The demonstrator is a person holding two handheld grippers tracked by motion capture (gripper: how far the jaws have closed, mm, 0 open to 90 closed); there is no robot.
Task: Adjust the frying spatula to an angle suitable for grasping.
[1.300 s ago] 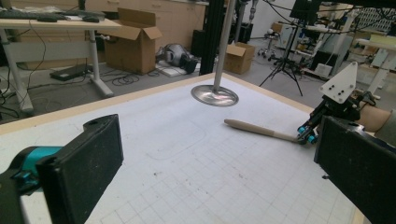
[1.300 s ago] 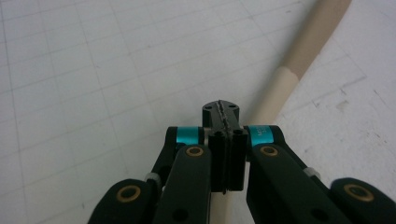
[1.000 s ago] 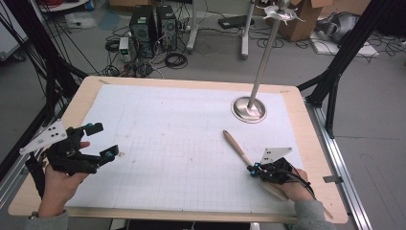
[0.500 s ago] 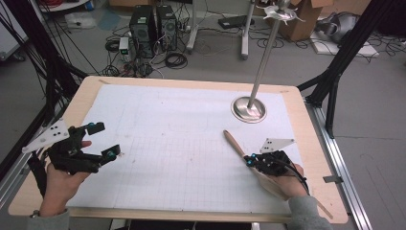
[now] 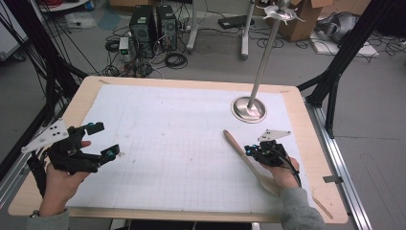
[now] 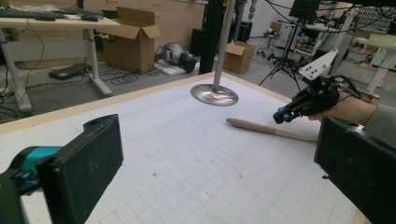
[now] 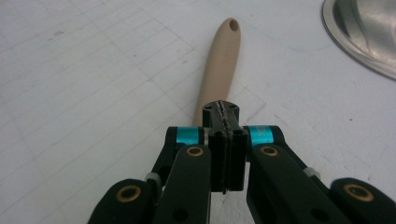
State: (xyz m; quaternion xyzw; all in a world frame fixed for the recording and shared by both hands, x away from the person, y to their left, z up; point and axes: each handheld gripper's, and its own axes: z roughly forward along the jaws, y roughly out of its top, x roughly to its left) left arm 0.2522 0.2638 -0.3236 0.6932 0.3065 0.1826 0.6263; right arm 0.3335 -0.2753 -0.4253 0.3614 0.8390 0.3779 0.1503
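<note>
The white gridded mat (image 5: 167, 143) lies bare across the middle and upper left of the high view, open passage between the two hands; at the upper right the round steel base (image 5: 249, 108) and its upright pole (image 5: 265, 57) block the way; the wooden spoon (image 5: 244, 155) lies slantwise at the lower right, right gripper (image 5: 250, 150) just above it with jaws pressed together; the left gripper (image 5: 103, 141), jaws wide apart, takes up the lower left edge.

High view looks down over the table (image 5: 143, 96); both claw views (low, close) share its mat.
</note>
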